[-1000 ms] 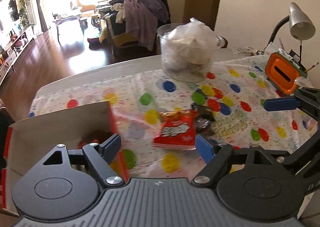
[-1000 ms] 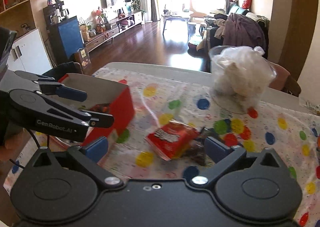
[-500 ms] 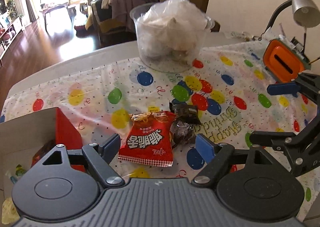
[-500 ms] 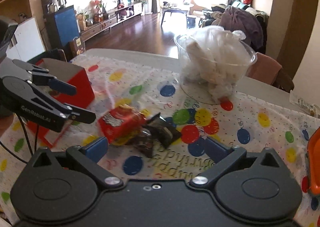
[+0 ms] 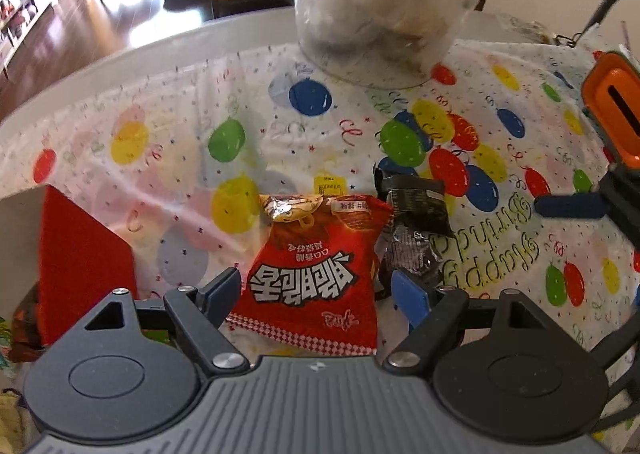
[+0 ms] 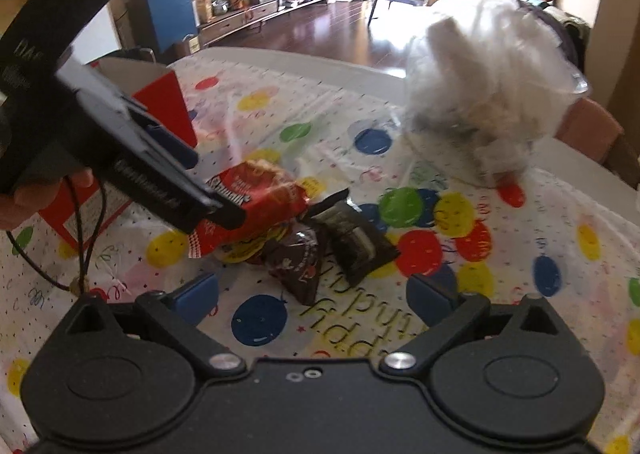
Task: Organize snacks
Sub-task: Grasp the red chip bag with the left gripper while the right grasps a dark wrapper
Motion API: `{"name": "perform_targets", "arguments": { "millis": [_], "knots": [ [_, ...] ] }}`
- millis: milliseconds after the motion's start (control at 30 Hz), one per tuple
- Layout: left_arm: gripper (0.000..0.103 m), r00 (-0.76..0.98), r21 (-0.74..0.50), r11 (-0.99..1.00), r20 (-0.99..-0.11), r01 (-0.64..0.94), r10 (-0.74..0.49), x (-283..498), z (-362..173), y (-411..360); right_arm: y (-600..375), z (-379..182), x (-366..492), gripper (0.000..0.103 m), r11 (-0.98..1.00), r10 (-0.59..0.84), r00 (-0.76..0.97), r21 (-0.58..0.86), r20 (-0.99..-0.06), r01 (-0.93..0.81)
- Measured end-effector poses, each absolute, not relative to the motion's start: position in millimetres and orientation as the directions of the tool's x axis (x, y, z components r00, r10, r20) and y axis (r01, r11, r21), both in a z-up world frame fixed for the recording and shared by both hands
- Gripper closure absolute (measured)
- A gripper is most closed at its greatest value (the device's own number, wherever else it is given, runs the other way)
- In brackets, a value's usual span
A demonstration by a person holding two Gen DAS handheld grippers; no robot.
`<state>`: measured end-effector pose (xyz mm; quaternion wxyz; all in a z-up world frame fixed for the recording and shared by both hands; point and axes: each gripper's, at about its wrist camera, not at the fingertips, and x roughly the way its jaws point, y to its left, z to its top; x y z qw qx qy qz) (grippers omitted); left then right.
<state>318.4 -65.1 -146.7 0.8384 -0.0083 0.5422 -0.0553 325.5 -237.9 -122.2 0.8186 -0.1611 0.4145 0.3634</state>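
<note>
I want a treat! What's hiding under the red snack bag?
A yellow packet peeks out from under the red snack bag, and the balloon tablecloth lies beneath. The bag covers most of that packet, so I cannot tell what it is.

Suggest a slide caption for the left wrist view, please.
Open left claw straddling a red snack packet on the balloon tablecloth.
</note>
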Motion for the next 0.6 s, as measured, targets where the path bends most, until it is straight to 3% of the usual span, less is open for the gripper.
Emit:
{"name": "perform_targets", "arguments": {
  "millis": [233,600],
  "knots": [
    [0.021,0.366,-0.086,0.995,-0.925,0.053,-0.099,335,-164,-62,-220,-144,340,0.012,0.671,0.472,0.349,0.073,-0.81,-0.738],
    [0.022,0.357,-0.133,0.991,-0.924,0.031,-0.135,346,-173,-56,-201,-165,355,0.036,0.684,0.486,0.304,0.14,-0.82,-0.715]
  ]
}}
